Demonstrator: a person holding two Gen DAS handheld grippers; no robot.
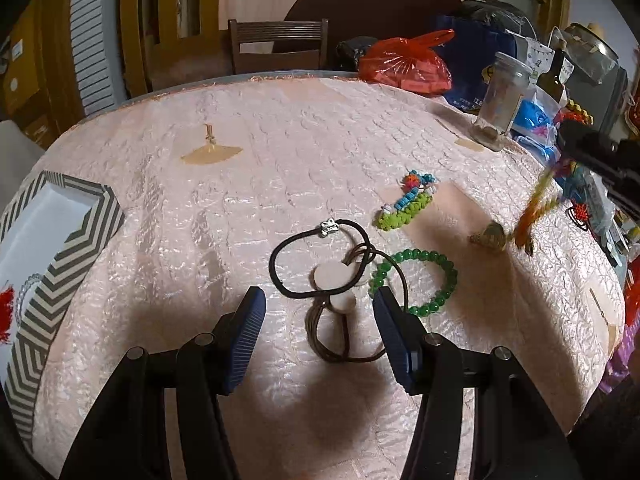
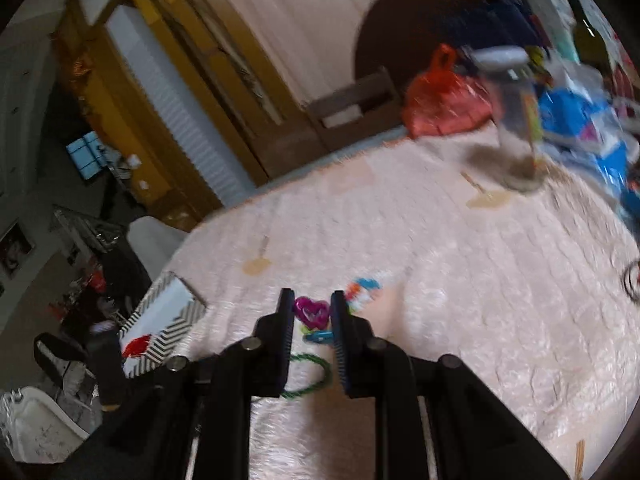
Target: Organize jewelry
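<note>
So the pink heart charm [image 2: 311, 312] sits pinched between the right tongs [image 2: 311, 322], lifted off the tabletop [image 2: 460, 280] with something blue and a bit of orange-yellow dangling under it; it's blurry, so I can't tell exactly what's attached. I'd guess it's featherlight, hard plastic and a little slippery, so gripping across the heart's body makes sense. The left tongs [image 1: 320, 338] hang apart and empty over the pile: two hair ties, one black hair tie [image 1: 298, 250] with a silver charm and one brown hair tie [image 1: 344, 344] with pale discs, both soft and floppy, best taken by the band. Just beside them lies one green bead bracelet [image 1: 424, 282], stretchy and rolly, and further out one bright woven bracelet [image 1: 406, 200]. One striped box [image 1: 76, 248] at the left edge already holds something red and a clear bead ring.
</note>
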